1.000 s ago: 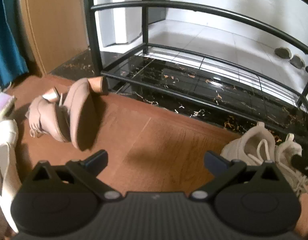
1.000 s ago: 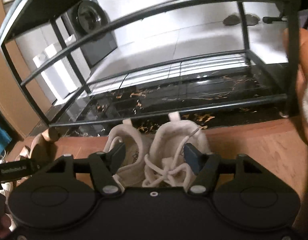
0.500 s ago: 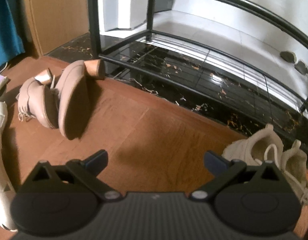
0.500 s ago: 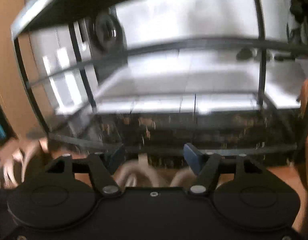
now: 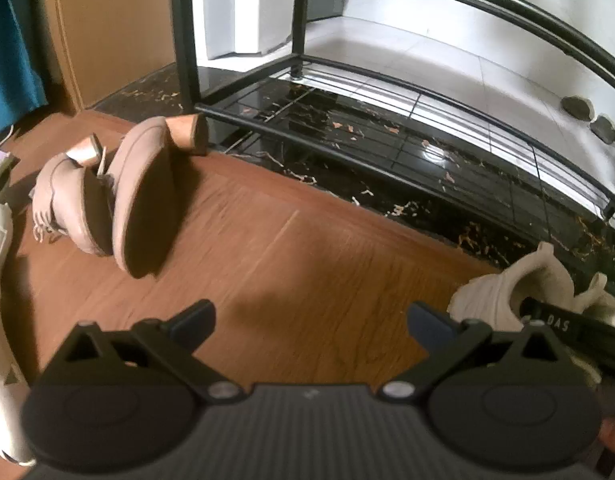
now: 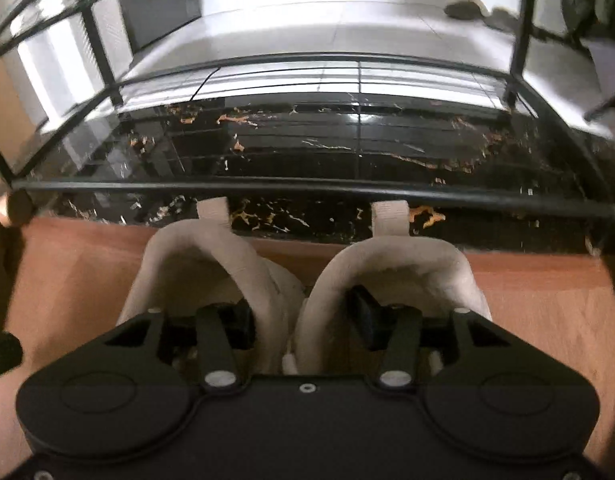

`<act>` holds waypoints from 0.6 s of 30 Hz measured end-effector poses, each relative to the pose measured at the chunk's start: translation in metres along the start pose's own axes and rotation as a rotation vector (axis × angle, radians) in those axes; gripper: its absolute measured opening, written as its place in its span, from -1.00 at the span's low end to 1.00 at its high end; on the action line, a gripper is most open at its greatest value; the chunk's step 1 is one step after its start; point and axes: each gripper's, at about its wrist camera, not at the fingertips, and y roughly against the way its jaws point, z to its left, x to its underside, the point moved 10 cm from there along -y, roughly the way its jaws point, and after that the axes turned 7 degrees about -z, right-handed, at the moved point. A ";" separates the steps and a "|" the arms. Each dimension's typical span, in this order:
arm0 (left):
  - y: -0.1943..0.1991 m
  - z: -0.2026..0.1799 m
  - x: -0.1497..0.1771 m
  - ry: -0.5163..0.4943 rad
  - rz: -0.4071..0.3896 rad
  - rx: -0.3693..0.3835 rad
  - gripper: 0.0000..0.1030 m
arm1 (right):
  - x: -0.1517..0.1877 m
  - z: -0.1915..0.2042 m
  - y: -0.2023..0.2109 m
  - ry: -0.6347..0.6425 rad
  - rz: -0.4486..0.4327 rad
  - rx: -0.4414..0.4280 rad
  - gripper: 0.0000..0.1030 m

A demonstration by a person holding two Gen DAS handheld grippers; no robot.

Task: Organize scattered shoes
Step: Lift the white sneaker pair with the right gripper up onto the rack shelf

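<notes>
Right tongs [image 6: 303,322], lowered since, closing on sneakers' [image 6: 391,256] collars.

Sneakers [image 6: 299,280] side by side before rack [image 6: 307,190] (heels toward it), boots [image 5: 119,188] left.
</notes>
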 end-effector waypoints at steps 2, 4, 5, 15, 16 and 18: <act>-0.002 0.000 0.001 -0.004 0.003 -0.005 0.98 | 0.003 0.000 0.005 0.006 -0.049 -0.003 -0.16; -0.002 0.002 0.001 0.001 0.007 -0.012 0.98 | 0.001 -0.002 0.015 -0.019 -0.102 -0.005 -0.23; -0.001 0.003 0.000 0.006 0.004 -0.013 0.98 | 0.000 -0.003 0.022 -0.041 -0.134 -0.008 -0.24; 0.006 0.002 -0.003 0.014 -0.007 0.012 0.98 | -0.064 -0.064 0.067 -0.149 -0.275 0.012 -0.32; 0.007 0.001 -0.003 0.011 -0.013 0.017 0.98 | -0.073 -0.070 0.066 -0.144 -0.289 0.019 -0.33; 0.006 -0.001 -0.003 0.012 -0.014 0.023 0.98 | -0.099 -0.082 0.056 -0.075 -0.355 0.033 -0.33</act>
